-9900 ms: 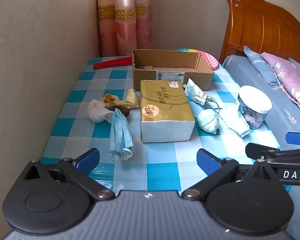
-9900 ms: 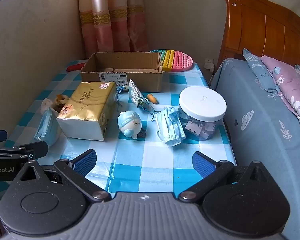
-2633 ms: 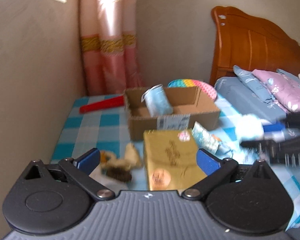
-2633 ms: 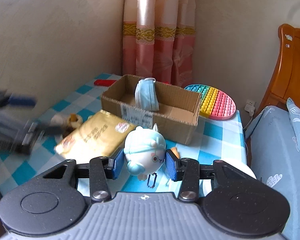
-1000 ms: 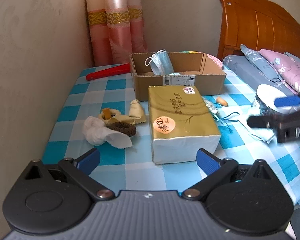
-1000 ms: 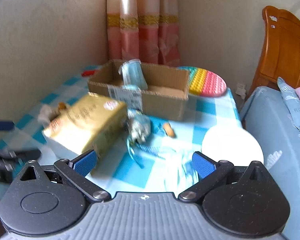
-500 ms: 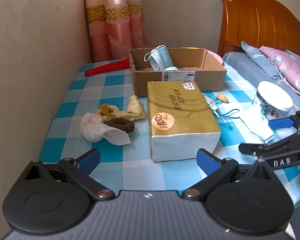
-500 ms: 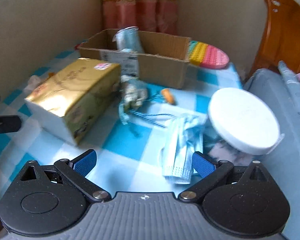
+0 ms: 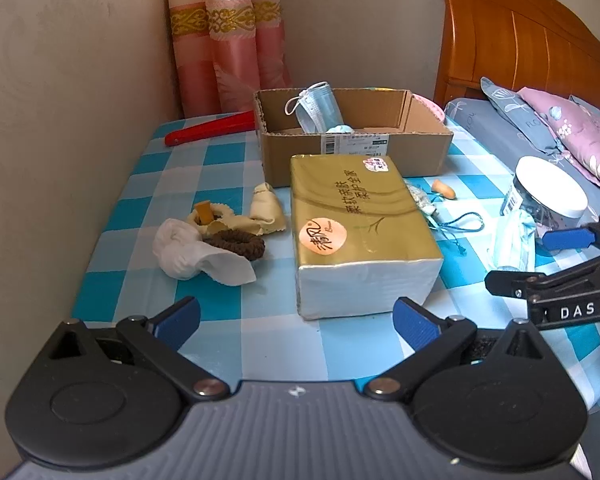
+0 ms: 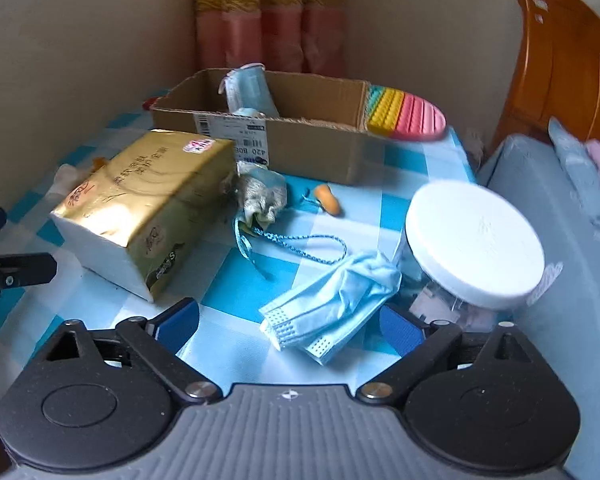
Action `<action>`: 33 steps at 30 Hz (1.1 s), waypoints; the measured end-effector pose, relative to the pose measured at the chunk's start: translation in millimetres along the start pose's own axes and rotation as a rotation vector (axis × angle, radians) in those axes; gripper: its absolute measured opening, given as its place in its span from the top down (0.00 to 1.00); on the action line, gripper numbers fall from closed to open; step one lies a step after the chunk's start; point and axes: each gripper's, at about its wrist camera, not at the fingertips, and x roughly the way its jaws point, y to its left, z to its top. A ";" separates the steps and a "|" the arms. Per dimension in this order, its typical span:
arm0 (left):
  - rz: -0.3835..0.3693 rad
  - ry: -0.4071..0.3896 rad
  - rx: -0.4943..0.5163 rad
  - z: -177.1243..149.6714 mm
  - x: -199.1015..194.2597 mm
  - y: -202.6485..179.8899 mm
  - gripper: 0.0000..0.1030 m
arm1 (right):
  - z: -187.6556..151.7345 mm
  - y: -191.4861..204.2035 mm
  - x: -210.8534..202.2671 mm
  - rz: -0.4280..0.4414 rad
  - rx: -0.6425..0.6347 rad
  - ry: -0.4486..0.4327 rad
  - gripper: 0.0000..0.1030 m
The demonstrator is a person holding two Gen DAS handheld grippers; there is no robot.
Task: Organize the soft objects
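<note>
Both tongs are spread wide with nothing held: the left gripper (image 9: 296, 320) hangs over the near edge of the checked tablecloth (image 9: 228, 304), and the right gripper (image 10: 290, 324) sits low over a crumpled blue face mask (image 10: 332, 300) that lies just ahead of it, between its two blue pads, touched by neither as far as can be seen. Just to the right of that mask stands a clear jar with a white lid (image 10: 474, 236). Ahead and left of the right gripper lies a gold tissue pack (image 10: 144, 200), with a small crumpled pouch and its blue cord (image 10: 260, 196) beside it and a little orange piece (image 10: 328, 198) further on. Beyond these is the cardboard box (image 10: 312, 140), where another face mask (image 9: 318, 110) leans against the far wall beside a pale blue rounded toy (image 9: 339, 129), barely showing. Ahead and left of the left gripper sit white tissue (image 9: 192, 254), a brown hair tie (image 9: 238, 242) and a cream cloth (image 9: 266, 210).
</note>
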 end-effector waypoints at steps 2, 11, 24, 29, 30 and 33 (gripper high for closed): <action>0.000 0.004 -0.003 0.0 1.2 0.4 0.01 | 0.4 -1.7 3.7 0.008 0.022 0.007 0.04; 0.003 0.018 0.000 -1.1 3.1 -1.0 0.01 | 7.4 -1.4 23.8 -0.049 0.037 0.051 0.21; 0.002 0.020 0.006 -2.6 1.9 -2.6 0.01 | 2.3 6.4 18.6 0.037 0.006 0.058 0.60; 0.006 0.026 -0.004 -4.6 2.1 2.1 0.01 | -0.3 19.5 15.3 0.067 -0.056 0.069 0.54; 0.009 0.026 -0.008 -4.9 2.3 3.7 0.01 | -0.6 20.3 14.7 0.061 -0.060 0.067 0.52; 0.018 0.029 -0.021 -5.5 3.8 10.2 0.01 | -0.4 18.8 12.8 0.056 -0.051 0.069 0.36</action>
